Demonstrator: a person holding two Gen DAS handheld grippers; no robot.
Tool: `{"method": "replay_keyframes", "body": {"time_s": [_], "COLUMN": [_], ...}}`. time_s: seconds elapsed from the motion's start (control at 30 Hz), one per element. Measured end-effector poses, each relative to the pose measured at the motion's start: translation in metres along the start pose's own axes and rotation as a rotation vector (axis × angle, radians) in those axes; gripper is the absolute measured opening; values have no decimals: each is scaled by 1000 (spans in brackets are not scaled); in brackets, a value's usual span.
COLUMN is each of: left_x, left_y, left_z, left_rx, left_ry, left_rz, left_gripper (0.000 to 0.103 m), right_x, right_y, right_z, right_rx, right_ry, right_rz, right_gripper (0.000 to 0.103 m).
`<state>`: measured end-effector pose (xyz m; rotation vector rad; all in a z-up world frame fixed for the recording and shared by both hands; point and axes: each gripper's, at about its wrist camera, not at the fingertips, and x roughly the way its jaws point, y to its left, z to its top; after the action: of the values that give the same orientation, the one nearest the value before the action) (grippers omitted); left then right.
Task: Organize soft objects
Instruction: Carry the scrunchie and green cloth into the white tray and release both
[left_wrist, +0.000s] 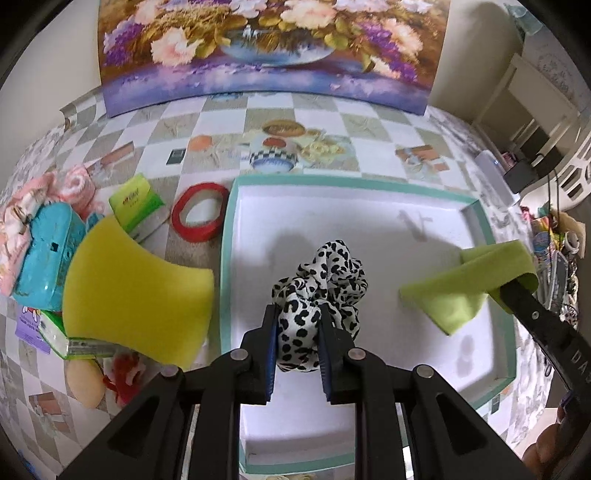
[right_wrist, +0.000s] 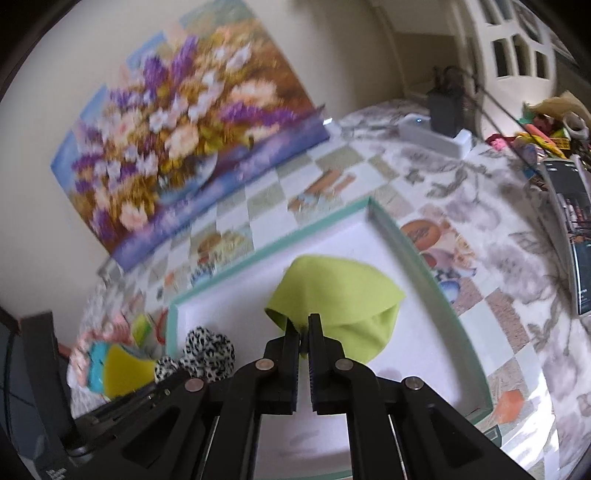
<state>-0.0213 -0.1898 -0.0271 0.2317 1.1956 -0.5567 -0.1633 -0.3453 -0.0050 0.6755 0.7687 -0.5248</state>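
left gripper (left_wrist: 297, 325) jaws clenched on spotted scrunchie (left_wrist: 321, 280), scrunchie hanging over white tray (left_wrist: 369, 221). right gripper (right_wrist: 303, 328) jaws clenched on green cloth (right_wrist: 340, 295), cloth draped above same tray, right of scrunchie. yellow sponge (left_wrist: 136, 288) on counter (left_wrist: 332, 122) just left of tray, atop teal box (left_wrist: 44, 254). red ring (left_wrist: 199, 212) beyond sponge. flower painting (left_wrist: 266, 48) against far wall.

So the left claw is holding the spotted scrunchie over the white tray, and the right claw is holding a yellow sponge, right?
Not quite. The right claw holds a lime-green cloth, as the right wrist view shows; the yellow sponge lies outside the tray. The left claw does hold the spotted scrunchie over it.
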Motion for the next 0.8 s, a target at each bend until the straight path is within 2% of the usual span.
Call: {"method": "replay_keyframes", "body": {"time_s": [0.37, 0.43, 0.47, 0.5, 0.57, 0.67, 0.8], "left_x": [18, 18, 18, 17, 15, 11, 4], "left_y": [-8, -8, -8, -7, -4, -1, -6], "left_z": [-5, -4, -3, -3, -1, 1, 2], "left_rx": [56, 56, 54, 49, 33, 14, 38], "left_ry": [24, 23, 25, 24, 21, 24, 9], "left_rz": [25, 31, 41, 52, 52, 32, 44], "left_gripper": [22, 28, 35, 49, 66, 67, 78], "right_x": [31, 36, 38, 39, 40, 42, 45], "right_y": [14, 13, 14, 15, 15, 17, 20], "right_z": [-15, -17, -18, -18, -19, -21, -23], "right_rx": [-77, -80, -85, -91, -97, -106, -126], "right_ry": [127, 147, 155, 160, 170, 182, 199], "right_rz": [-48, -51, -56, -61, -62, -70, -91], "right_gripper": [7, 7, 7, 7, 8, 8, 8]}}
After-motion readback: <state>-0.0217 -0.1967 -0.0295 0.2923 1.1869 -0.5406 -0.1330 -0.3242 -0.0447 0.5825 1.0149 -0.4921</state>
